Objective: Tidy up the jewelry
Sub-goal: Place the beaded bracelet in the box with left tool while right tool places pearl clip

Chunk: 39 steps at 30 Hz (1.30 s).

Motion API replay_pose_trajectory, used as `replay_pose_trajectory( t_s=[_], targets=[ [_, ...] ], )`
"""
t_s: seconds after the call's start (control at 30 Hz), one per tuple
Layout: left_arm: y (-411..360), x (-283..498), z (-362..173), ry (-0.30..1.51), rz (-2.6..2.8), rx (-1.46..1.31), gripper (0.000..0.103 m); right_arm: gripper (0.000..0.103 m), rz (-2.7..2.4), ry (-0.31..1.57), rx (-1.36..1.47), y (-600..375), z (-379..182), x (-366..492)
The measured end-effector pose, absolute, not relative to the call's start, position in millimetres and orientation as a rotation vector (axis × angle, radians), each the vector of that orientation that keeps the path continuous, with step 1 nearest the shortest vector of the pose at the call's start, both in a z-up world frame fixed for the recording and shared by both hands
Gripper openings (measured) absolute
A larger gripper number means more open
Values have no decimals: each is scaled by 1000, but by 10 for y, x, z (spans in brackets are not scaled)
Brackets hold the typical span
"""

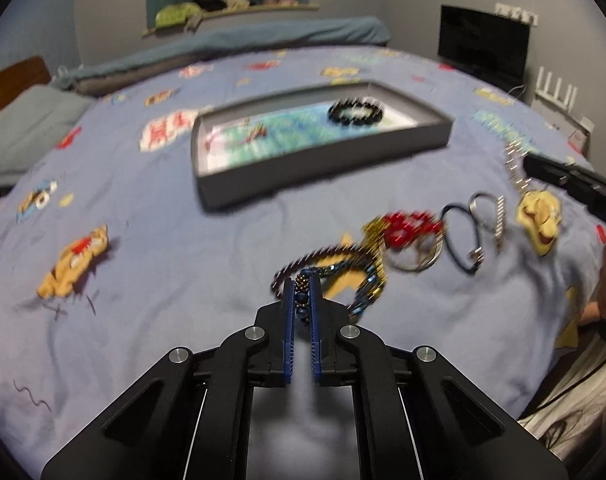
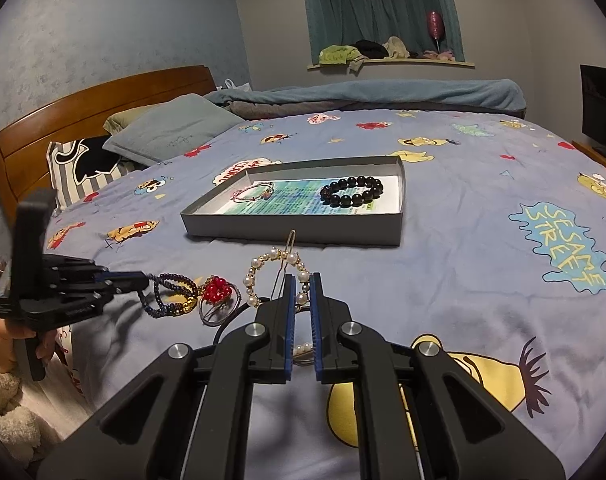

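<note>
Blue-padded left gripper (image 1: pixel 301 280) pinches the dark beaded bracelet (image 1: pixel 323 268); right gripper (image 2: pixel 301 280) clamps the pearl ring hair clip (image 2: pixel 277 276). Both sit on the bedsheet (image 2: pixel 463 240), with bare sheet before the grey tray (image 2: pixel 295 232).

A wooden headboard (image 2: pixel 103 108), grey pillow (image 2: pixel 175 128) and dark television (image 1: pixel 483 42).

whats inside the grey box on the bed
Inside the grey box: a black bead bracelet, a thin wire bracelet and a printed paper liner. Nothing visible beneath the liner.
</note>
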<state>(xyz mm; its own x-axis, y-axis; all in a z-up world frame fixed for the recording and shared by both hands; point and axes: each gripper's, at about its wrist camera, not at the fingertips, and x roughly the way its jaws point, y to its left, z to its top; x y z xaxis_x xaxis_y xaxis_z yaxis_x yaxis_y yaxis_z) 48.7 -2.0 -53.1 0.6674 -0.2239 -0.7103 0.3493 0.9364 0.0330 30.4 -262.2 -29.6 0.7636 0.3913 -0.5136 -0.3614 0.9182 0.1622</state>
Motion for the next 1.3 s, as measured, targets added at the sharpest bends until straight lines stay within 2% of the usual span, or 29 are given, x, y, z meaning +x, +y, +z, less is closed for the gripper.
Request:
replay_pose_trajectory(
  t_s=[0.33,0.6,1.3],
  targets=[
    [-160,488,-3,643,-383,185,8,7,380,567,55,-2639,-113,448],
    [-158,1027,396,576,-371,132,8,7,327,558,78,-2643,243,1057],
    [-686,2765,-54,656,-396,29,8,7,201,707,10,-2410,-269,2643]
  ],
)
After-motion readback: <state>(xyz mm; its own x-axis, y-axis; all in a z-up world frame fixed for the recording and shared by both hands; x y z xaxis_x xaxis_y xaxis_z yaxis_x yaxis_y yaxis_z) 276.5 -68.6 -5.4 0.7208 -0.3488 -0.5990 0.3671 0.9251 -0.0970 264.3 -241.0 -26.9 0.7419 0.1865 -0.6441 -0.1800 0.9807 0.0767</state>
